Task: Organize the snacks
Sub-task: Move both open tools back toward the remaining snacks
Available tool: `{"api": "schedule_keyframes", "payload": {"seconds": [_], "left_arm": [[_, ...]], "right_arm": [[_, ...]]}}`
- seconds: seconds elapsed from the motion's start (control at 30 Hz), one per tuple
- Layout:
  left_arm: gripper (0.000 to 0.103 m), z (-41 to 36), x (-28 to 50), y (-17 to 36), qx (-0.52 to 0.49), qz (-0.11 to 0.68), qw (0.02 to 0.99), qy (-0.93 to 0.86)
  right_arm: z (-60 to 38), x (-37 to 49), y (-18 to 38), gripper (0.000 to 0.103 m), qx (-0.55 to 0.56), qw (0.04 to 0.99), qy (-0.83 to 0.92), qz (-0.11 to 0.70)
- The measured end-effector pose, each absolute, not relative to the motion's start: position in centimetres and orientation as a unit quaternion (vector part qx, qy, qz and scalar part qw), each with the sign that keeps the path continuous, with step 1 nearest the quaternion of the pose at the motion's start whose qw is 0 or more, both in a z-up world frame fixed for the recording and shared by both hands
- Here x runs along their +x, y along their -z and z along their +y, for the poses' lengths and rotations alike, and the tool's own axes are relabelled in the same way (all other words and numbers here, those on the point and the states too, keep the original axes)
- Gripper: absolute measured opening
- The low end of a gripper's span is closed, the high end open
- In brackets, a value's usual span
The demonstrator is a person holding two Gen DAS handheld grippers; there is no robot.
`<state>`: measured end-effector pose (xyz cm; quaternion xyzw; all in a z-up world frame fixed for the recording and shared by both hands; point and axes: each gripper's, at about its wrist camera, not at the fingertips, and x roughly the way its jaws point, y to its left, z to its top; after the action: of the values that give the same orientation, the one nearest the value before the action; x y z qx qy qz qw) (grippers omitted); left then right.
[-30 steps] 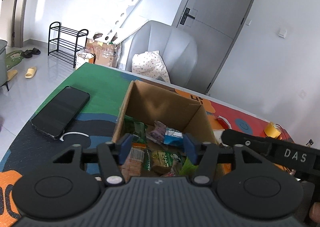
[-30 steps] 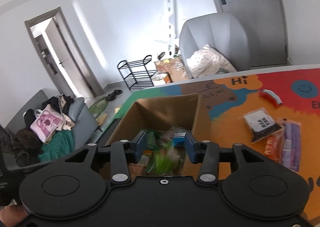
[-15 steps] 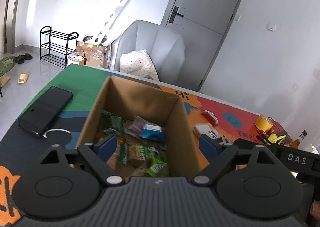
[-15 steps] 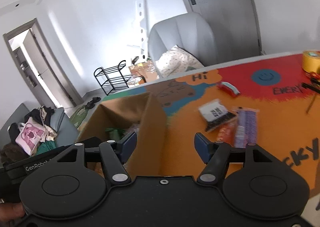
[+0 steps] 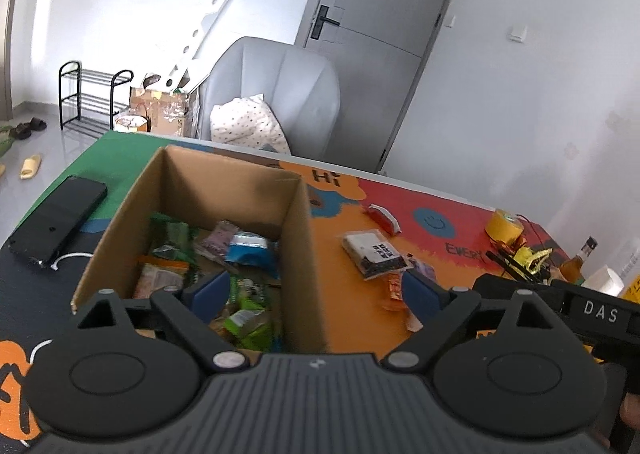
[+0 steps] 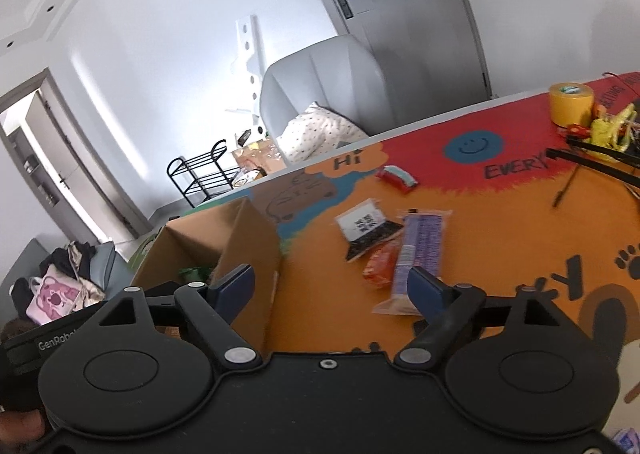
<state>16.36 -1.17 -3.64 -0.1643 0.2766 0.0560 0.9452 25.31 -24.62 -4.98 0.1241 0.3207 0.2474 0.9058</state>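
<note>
An open cardboard box (image 5: 304, 221) stands on the colourful mat and holds several snack packets (image 5: 244, 246). My left gripper (image 5: 316, 294) is open and empty, above the box's right wall. Loose snacks lie right of the box: a black-and-white packet (image 5: 374, 254), an orange packet (image 5: 394, 288) and a red-and-white one (image 5: 384, 212). My right gripper (image 6: 332, 288) is open and empty, above the mat between the box (image 6: 256, 242) and the snacks: the black-and-white packet (image 6: 366, 228), a purple bar (image 6: 420, 250), the orange packet (image 6: 380, 266), the red-and-white one (image 6: 398, 176).
A black phone (image 5: 56, 221) lies left of the box. A yellow tape roll (image 5: 504, 228) and clutter with a small bottle (image 5: 576, 260) sit at the mat's far right. A grey armchair (image 5: 276, 93) stands behind the table.
Both grippers have opened wide and swung to the right, from over the box towards the loose snacks. The box's contents stay put.
</note>
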Motion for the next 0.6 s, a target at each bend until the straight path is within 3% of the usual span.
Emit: {"api": "schedule_keyframes", "payload": {"seconds": [0.23, 0.5, 0.6], "left_arm": [[0.088, -3.6, 17.4, 3.5, -0.153, 0.277, 0.948, -0.041], [0.059, -5.6, 19.2, 4.1, -0.147, 0.289, 0.945, -0.03], [0.053, -6.1, 20.0, 4.3, -0.146, 0.293, 0.944, -0.028]], "right_arm": [[-26.7, 25.7, 5.4, 0.084, 0.137, 0.906, -0.237, 0.323], [-29.1, 27.2, 6.2, 0.082, 0.162, 0.908, -0.208, 0.325], [-29.5, 27.8, 6.7, 0.079, 0.164, 0.906, -0.208, 0.33]]}}
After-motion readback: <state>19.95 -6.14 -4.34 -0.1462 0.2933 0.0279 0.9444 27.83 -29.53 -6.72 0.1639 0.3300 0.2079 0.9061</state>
